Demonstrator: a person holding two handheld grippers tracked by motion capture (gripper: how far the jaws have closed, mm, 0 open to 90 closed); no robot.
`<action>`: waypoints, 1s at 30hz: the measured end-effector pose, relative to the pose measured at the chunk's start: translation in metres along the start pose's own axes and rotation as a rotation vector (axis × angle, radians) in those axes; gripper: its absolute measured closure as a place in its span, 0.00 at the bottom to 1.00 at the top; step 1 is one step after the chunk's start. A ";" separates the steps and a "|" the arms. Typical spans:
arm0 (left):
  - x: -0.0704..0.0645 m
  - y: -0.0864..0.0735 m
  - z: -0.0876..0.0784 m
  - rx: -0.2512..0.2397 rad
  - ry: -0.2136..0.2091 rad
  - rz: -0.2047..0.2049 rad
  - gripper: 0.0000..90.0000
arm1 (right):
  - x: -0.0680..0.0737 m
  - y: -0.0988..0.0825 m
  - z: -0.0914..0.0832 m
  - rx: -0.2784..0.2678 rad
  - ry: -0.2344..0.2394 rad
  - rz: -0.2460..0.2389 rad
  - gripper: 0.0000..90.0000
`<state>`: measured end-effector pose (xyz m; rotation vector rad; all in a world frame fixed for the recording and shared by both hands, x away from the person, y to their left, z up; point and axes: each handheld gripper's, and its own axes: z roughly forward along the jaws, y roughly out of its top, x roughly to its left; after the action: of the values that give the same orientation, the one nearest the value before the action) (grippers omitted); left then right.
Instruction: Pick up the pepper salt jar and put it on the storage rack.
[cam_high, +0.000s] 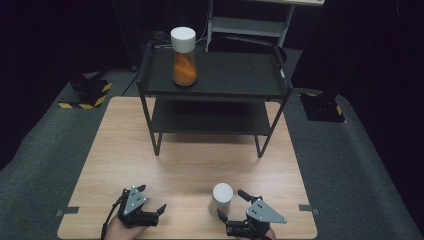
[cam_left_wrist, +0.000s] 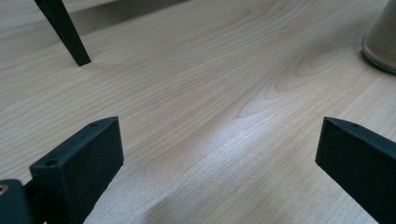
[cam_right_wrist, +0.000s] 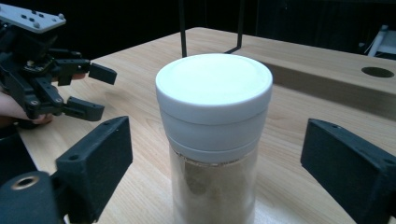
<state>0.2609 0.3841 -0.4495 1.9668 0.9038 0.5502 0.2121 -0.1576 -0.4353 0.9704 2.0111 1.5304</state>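
Observation:
A clear jar (cam_high: 222, 197) with a white lid and brownish powder inside stands upright near the table's front edge. My right gripper (cam_high: 230, 204) is open with the jar (cam_right_wrist: 214, 93) between its jaws. In the right gripper view (cam_right_wrist: 217, 140) a gap shows on each side, so the pads do not touch the jar. My left gripper (cam_high: 152, 197) rests open at the front left with nothing between its jaws (cam_left_wrist: 222, 140). The jar's base (cam_left_wrist: 383, 42) is off to its right. A second jar (cam_high: 184, 57), white-lidded with orange contents, stands on the rack's top shelf at the left.
A black two-tier rack (cam_high: 225, 85) stands on the far half of the wooden table (cam_high: 190, 160); one of its legs (cam_left_wrist: 65, 35) shows in the left gripper view. The left gripper (cam_right_wrist: 103, 93) shows beyond the jar in the right gripper view. Grey carpet surrounds the table.

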 end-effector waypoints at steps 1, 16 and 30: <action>0.000 -0.001 0.000 -0.003 0.001 -0.002 0.01 | 0.000 0.000 0.002 0.001 0.000 0.001 0.12; 0.000 0.000 -0.001 0.005 0.003 0.001 0.01 | -0.002 0.001 0.020 -0.038 0.022 -0.022 0.29; -0.004 0.000 -0.002 0.008 0.021 -0.011 0.01 | -0.004 -0.008 0.026 -0.056 0.020 -0.023 0.36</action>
<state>0.2573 0.3825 -0.4487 1.9654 0.9310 0.5624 0.2302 -0.1447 -0.4512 0.9107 1.9748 1.5815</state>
